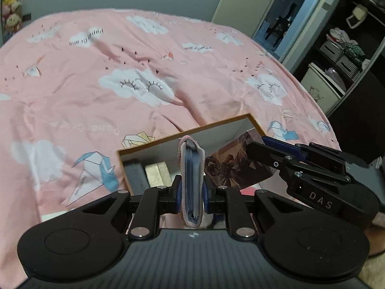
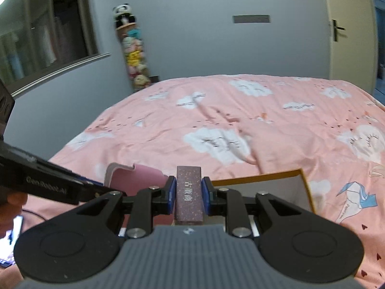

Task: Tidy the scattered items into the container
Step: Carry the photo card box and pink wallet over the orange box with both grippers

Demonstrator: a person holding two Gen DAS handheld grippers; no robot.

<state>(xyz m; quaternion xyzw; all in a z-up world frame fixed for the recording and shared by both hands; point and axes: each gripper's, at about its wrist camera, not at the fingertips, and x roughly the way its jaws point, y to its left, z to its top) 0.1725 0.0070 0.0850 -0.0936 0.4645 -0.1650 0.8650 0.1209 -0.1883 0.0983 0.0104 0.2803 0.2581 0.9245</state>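
Observation:
My left gripper (image 1: 191, 190) is shut on a pink card wallet (image 1: 191, 180), held on edge above an open cardboard box (image 1: 187, 131) with a tan rim on the pink bed. Inside the box lie a dark grey case (image 1: 137, 175) and a gold box (image 1: 157, 173). My right gripper (image 2: 189, 192) is shut on a brown picture-printed box (image 2: 189, 192) and holds it over the cardboard box (image 2: 300, 180); that brown box also shows in the left wrist view (image 1: 238, 163), with the right gripper (image 1: 259, 144) at its end. The pink wallet (image 2: 142, 180) shows at the left.
A pink bedsheet (image 1: 168, 72) with cloud prints covers the bed. Open shelves (image 1: 336, 55) and a doorway (image 1: 281, 19) are at the right. A column of plush toys (image 2: 132, 53) stands by the far wall. A lit phone screen (image 2: 12, 236) lies low at the left.

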